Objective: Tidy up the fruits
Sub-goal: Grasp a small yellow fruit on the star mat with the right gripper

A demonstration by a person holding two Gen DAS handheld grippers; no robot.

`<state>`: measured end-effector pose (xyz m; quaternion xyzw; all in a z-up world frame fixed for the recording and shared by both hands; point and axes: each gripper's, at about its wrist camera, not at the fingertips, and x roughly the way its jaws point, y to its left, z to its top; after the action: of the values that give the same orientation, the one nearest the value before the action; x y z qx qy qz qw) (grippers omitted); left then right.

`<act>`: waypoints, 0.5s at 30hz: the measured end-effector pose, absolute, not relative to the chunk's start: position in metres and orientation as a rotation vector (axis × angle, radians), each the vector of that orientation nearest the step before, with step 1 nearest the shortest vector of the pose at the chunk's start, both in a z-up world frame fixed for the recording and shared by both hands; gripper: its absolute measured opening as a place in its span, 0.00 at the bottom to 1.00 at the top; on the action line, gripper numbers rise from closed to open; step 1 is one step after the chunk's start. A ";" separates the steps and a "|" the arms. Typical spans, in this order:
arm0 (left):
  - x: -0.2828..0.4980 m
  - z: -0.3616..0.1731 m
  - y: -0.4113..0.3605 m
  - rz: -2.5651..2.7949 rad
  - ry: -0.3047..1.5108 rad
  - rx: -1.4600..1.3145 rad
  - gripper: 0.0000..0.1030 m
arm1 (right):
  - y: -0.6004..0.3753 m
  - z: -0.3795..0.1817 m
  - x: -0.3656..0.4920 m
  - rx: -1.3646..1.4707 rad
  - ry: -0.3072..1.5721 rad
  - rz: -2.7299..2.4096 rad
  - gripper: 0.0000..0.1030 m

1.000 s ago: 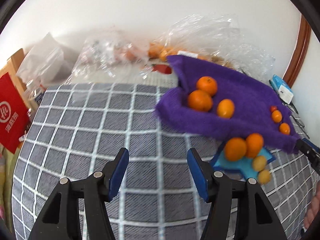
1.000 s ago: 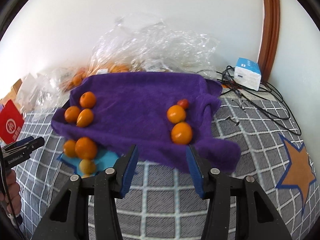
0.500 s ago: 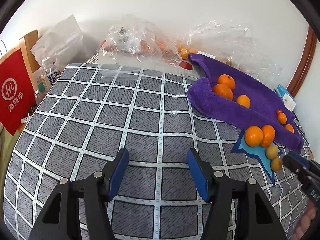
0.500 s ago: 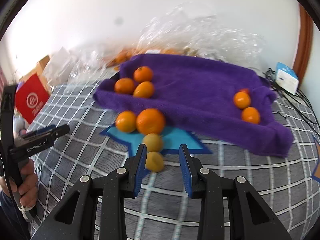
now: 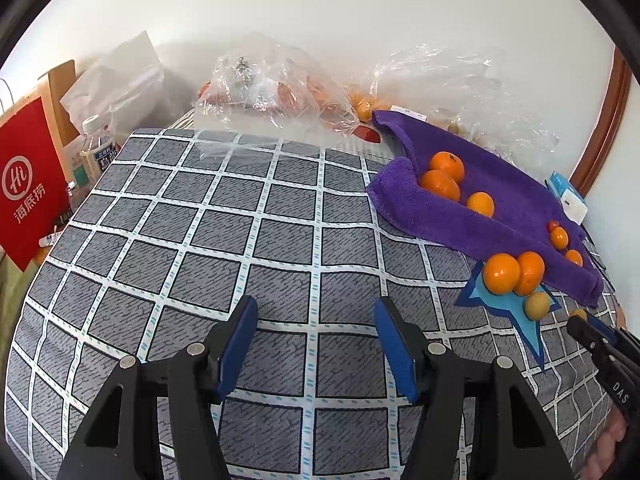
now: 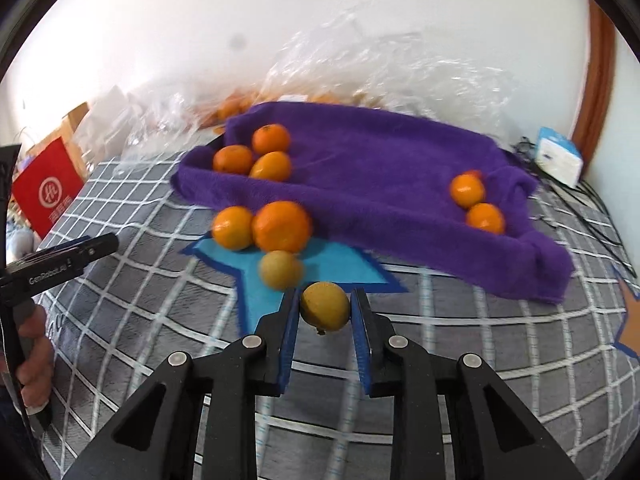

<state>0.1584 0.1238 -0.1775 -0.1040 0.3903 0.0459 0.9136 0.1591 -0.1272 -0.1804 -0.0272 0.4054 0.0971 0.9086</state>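
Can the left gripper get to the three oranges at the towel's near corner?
Probably yes: the left gripper is open and empty, with only bare checked cloth between it and those oranges on the towel.

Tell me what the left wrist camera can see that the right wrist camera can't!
Only the left wrist view shows the open left gripper from behind, over bare checked cloth, and a bottle beside the red bag.

Only the right wrist view shows the yellow fruit sitting between the right gripper fingers, which look closed on it or nearly so, and black cables by the white box.

Both show the purple towel with oranges and the blue star.
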 end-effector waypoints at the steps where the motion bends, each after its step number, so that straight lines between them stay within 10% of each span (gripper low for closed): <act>1: 0.158 -0.178 0.123 0.091 0.805 -0.213 0.57 | -0.131 -0.180 0.159 -0.053 0.837 0.193 0.25; 15: 0.155 -0.173 0.116 0.017 0.770 -0.202 0.57 | -0.173 -0.203 0.157 0.000 0.907 0.129 0.25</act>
<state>0.1547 0.1161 -0.1732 -0.0984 0.3749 0.0084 0.9218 0.1569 -0.1735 -0.2026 0.0002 0.4380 0.0621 0.8968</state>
